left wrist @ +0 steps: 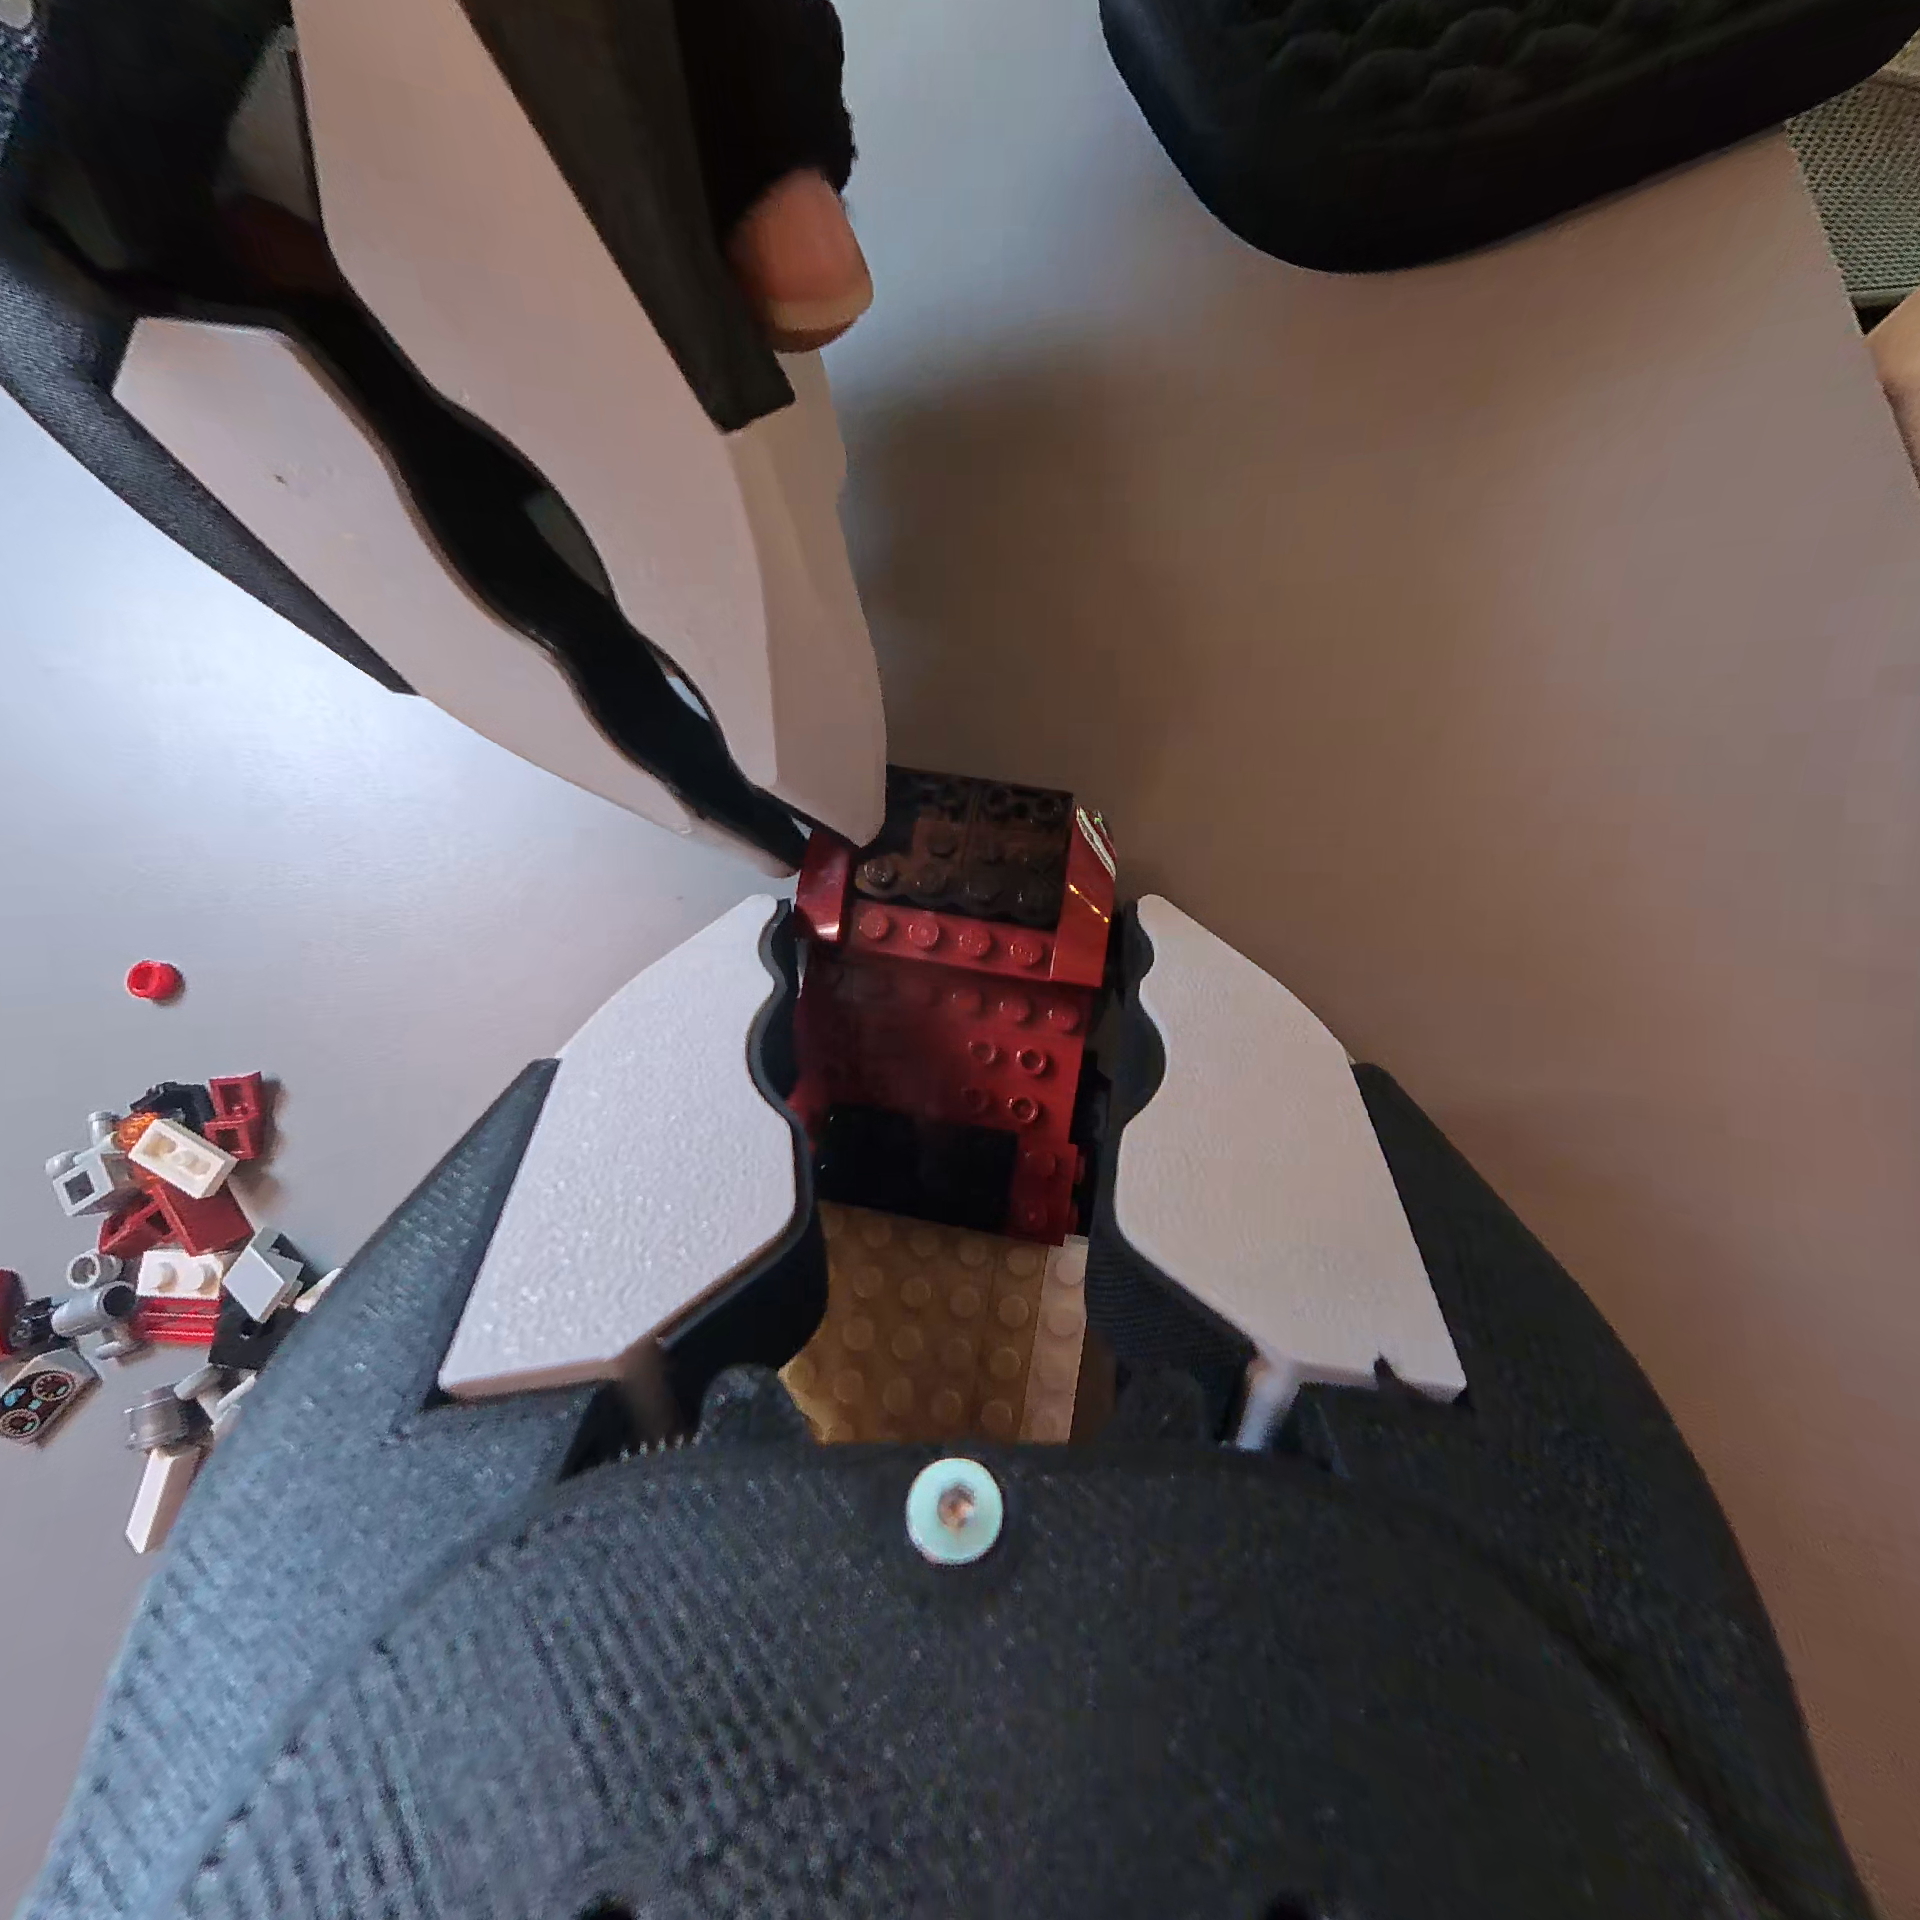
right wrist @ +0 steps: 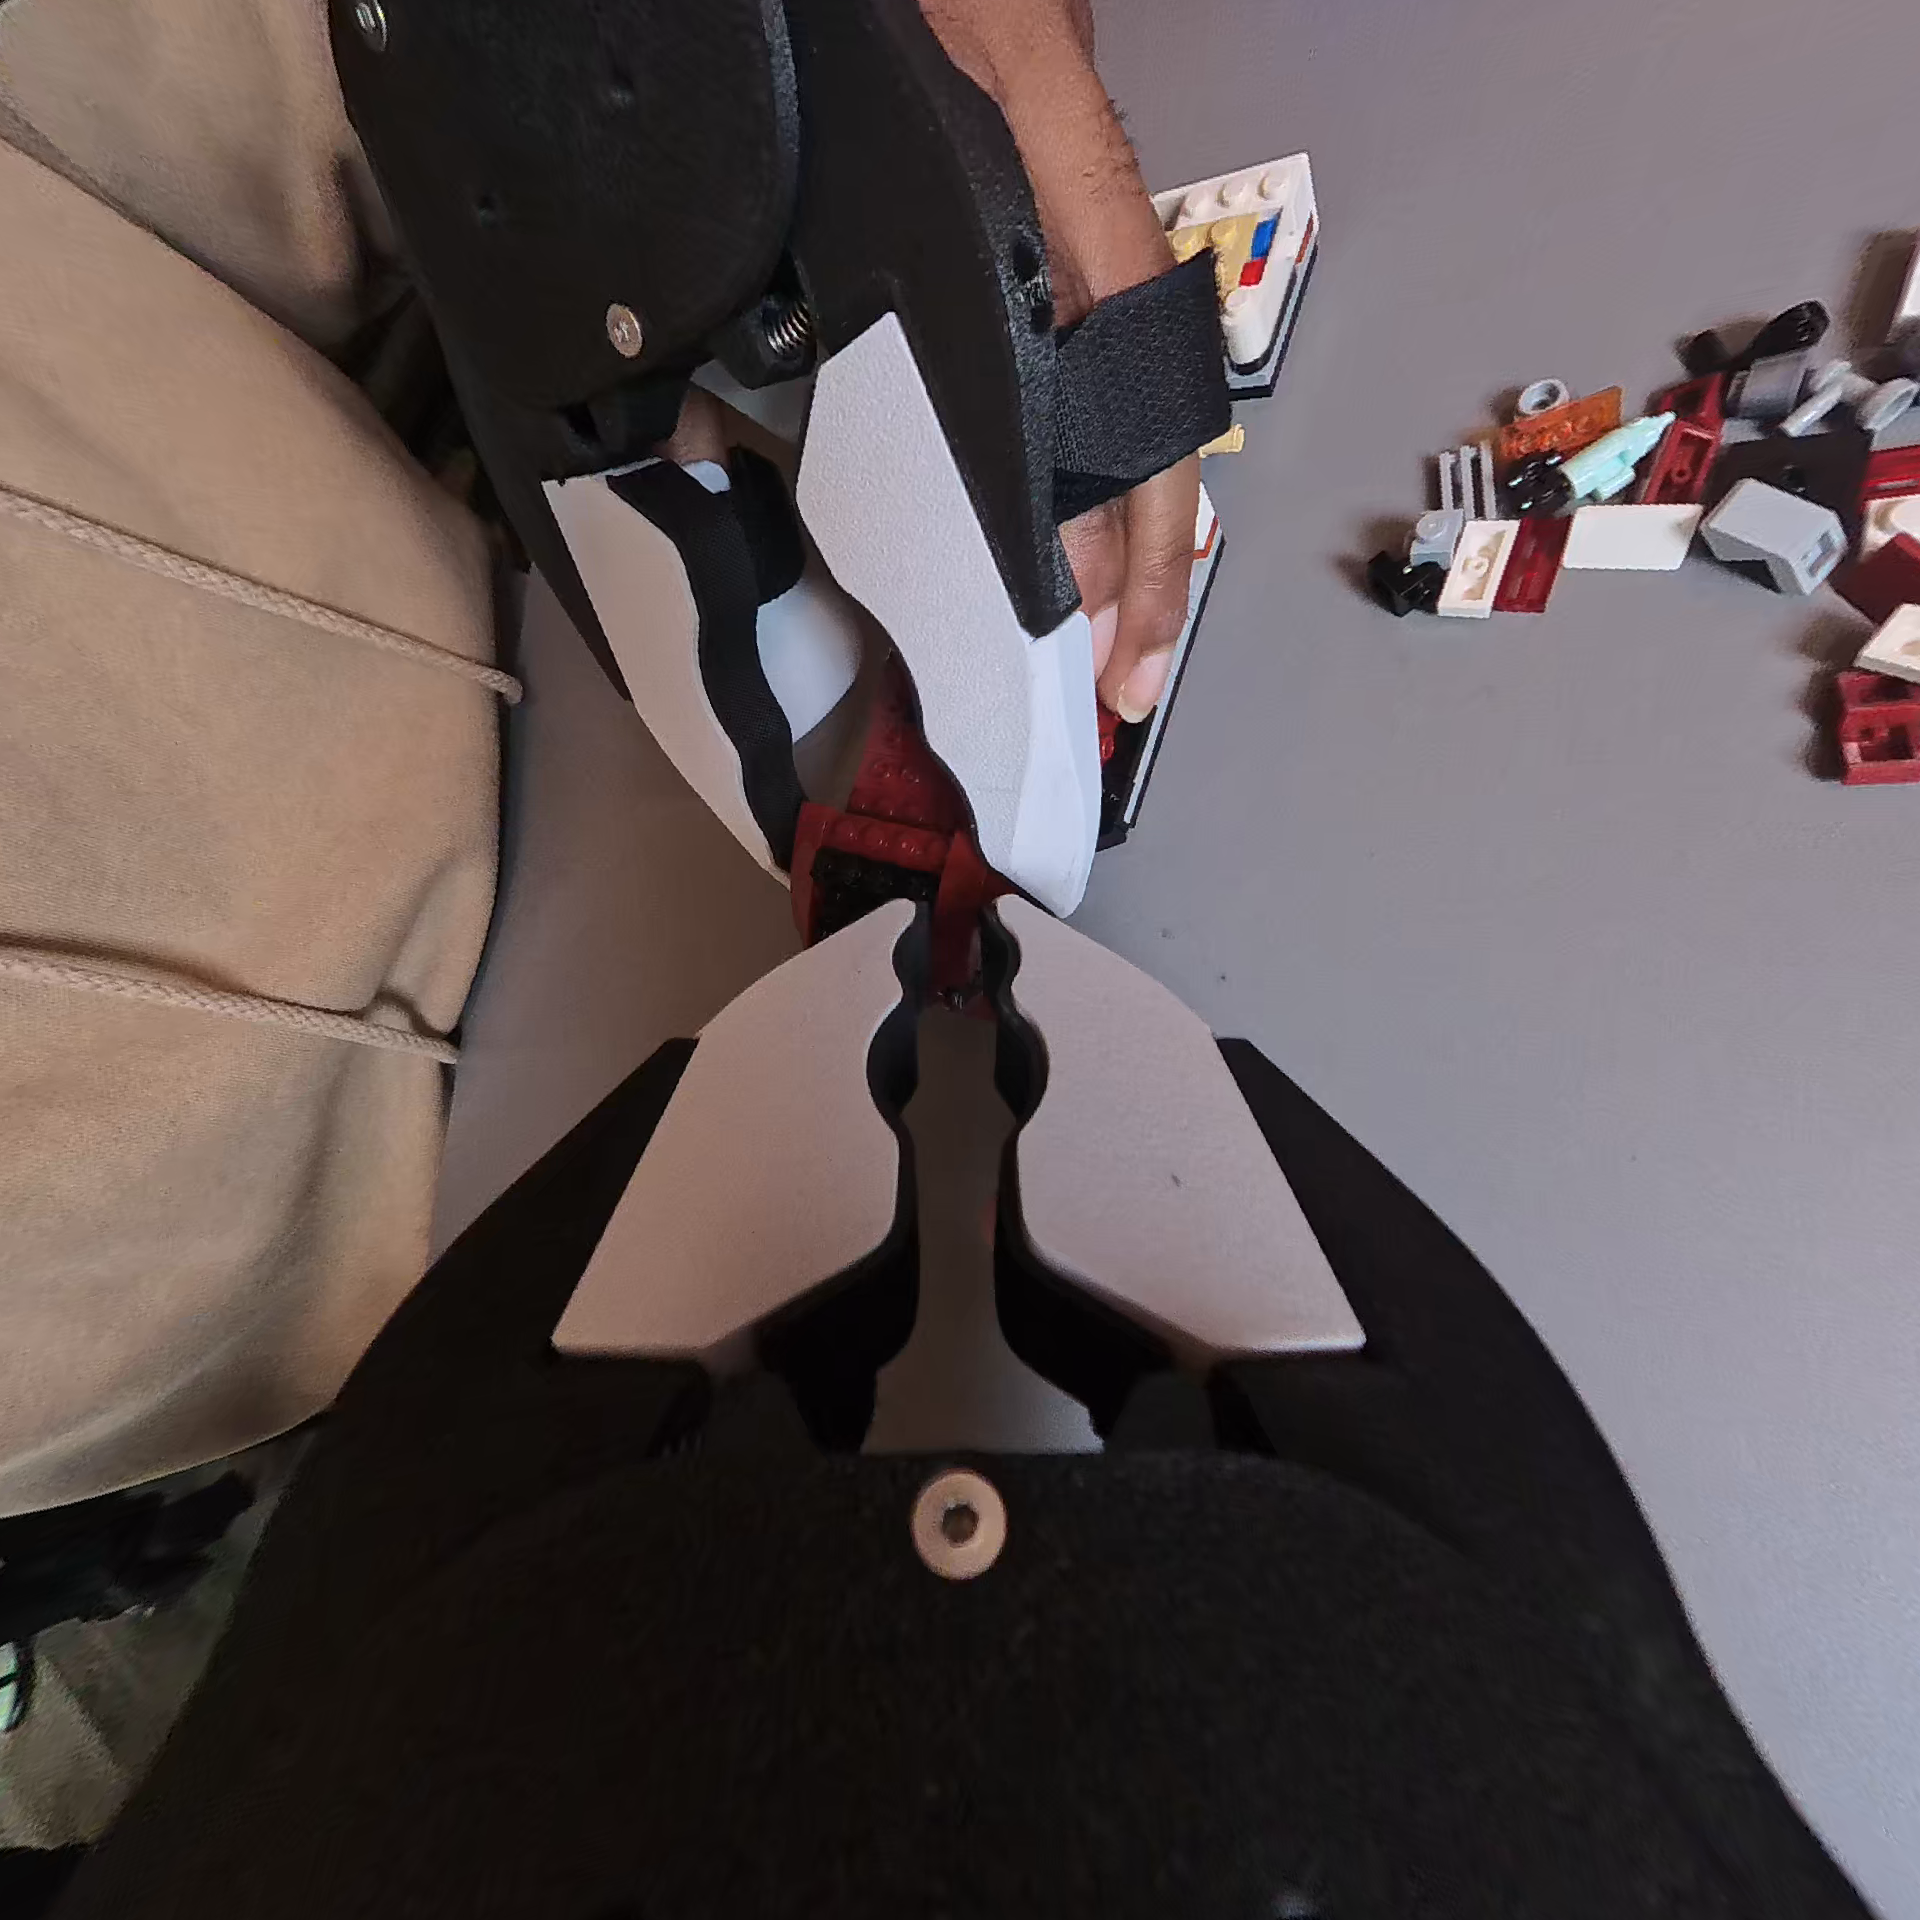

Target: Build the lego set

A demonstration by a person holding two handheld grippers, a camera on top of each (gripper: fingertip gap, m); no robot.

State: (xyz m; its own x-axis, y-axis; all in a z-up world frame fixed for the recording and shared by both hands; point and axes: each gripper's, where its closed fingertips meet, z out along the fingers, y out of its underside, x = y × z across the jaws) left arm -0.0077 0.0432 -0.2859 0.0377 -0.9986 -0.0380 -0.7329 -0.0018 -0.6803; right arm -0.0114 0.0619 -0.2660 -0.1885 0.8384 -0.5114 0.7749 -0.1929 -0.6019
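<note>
Gripping from both sides, the left gripper holds a dark red brick model between its 2 white fingers, jaws spread to the model's width and the black pads set against its 2 flanks. The model has a black studded top, and a tan studded plate runs back from it toward the gripper body. The right gripper comes at the model's far left corner with its jaws narrow, pinching a small dark red curved piece at that corner; the pads press on the piece from either side. In the left wrist view the same gripper's tips meet the corner piece just beside the black top.

No container shows. A loose heap of small bricks, red, white, grey and black, lies on the grey table well to the left of the model, with 1 round red stud apart from it, nearer the model. In the right wrist view another small white build lies beyond the model, partly hidden by a hand.

The underside of the model and how the corner piece joins it are hidden by the fingers. A black padded object is cut off by the frame's upper edge, and a beige garment fills the side of the right wrist view.
</note>
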